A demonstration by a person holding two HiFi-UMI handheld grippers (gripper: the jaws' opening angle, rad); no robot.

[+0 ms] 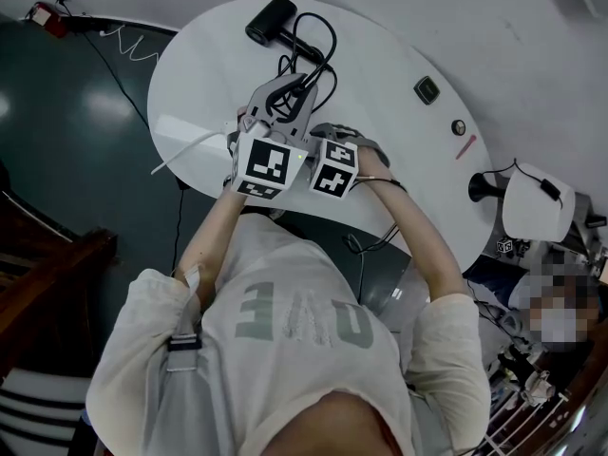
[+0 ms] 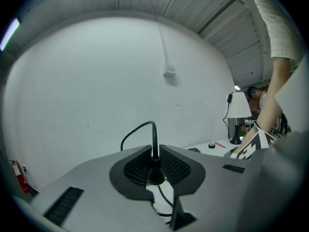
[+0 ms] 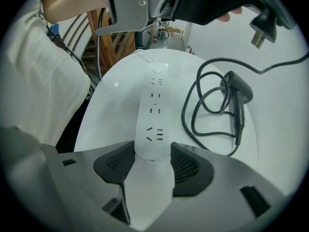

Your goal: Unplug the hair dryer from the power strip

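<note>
The black plug (image 2: 154,172) of the hair dryer sits between the pads of my left gripper (image 2: 155,153), which is shut on it and points about level toward a wall, the cord (image 2: 153,134) arching up out of it. From the right gripper view the plug (image 3: 262,30) hangs in the air above the table with its prongs bare. The white power strip (image 3: 153,115) lies on the round white table (image 3: 116,110); my right gripper (image 3: 153,156) points down and is shut on its near end. The hair dryer (image 3: 239,93) lies beside its looped cord (image 3: 203,105) and shows at the table's far side (image 1: 271,19).
A white lamp (image 1: 537,202) stands off the table's right side. A small black item (image 1: 427,89), a round knob (image 1: 459,127) and a red pen (image 1: 465,147) lie near the right rim. The strip's white cable (image 1: 185,150) runs off the left edge. Wooden furniture (image 1: 47,264) is at left.
</note>
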